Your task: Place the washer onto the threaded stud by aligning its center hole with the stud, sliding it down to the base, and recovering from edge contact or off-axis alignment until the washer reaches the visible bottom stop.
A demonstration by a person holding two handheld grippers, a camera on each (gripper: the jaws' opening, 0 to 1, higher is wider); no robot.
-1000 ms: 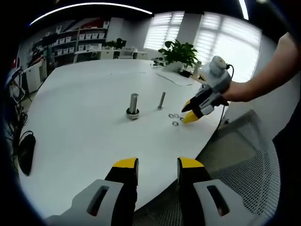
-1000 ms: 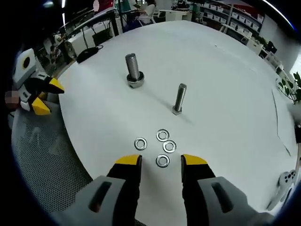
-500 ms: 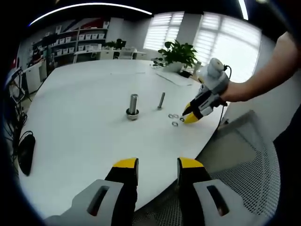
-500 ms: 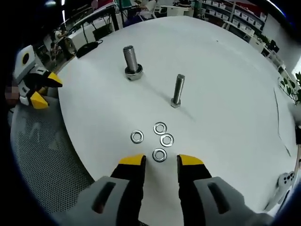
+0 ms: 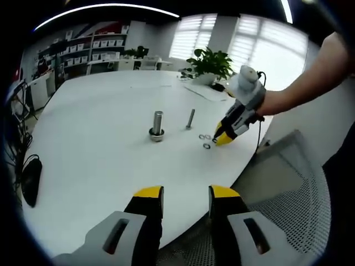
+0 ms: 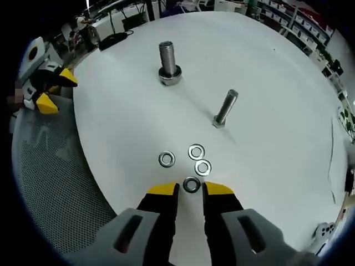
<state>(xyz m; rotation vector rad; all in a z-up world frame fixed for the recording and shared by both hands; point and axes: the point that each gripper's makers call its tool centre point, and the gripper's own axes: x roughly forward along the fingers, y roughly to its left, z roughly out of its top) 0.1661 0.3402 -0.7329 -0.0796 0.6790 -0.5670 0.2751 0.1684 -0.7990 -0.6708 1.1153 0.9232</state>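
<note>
We are seeing the nearest washer (image 6: 191,184) lying flat on the white counter (image 6: 266,111), just between our right tool's (image 6: 190,190) narrowly parted tips. 3 more washers are lying beyond, before 2 upright studs. Our left tool (image 5: 183,193) is hovering spread, holding nothing.

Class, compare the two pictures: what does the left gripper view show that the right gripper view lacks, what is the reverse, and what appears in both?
Left gripper view alone: a potted plant, window blinds, and the person's forearm.
Right gripper view alone: the nearest washer lying between the right gripper tips, with a game controller at the table's edge.
Both: the white table, thick stud, thin bolt, and loose washers.
</note>
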